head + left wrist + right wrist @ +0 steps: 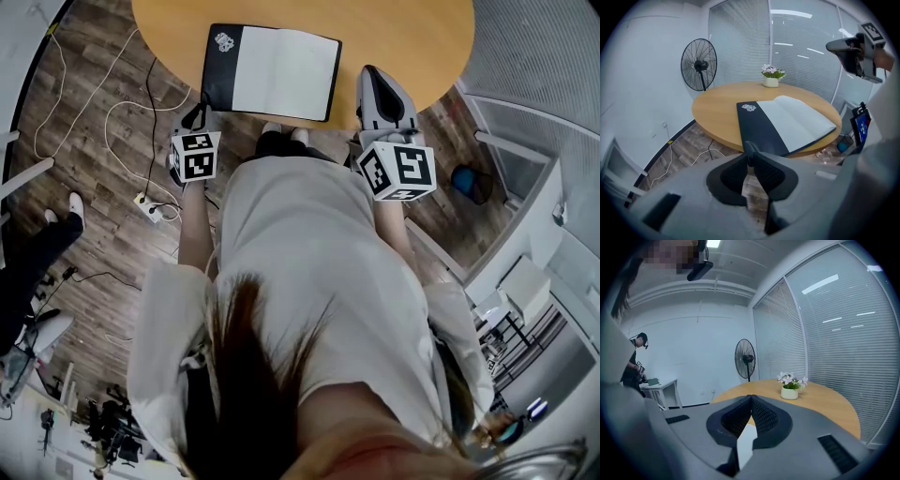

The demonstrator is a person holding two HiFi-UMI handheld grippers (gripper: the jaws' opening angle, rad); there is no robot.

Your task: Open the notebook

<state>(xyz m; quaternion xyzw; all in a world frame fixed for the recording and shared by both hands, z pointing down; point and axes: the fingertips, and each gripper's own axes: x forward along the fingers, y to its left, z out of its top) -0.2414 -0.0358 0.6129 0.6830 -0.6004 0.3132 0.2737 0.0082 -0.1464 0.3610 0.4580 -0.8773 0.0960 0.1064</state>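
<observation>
Black-covered notebook [272, 72] lies open on wooden table [412, 37] | left gripper [750, 149] fingers together, empty | right gripper [751, 398] fingers together, empty

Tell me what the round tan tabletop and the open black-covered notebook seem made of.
Round tan tabletop: probably wood or wood-look laminate, satin; even colour, soft sheen, grain too faint to tell. Open black-covered notebook: matte white paper pages; the cover looks like smooth card or leatherette, unclear which.
</observation>
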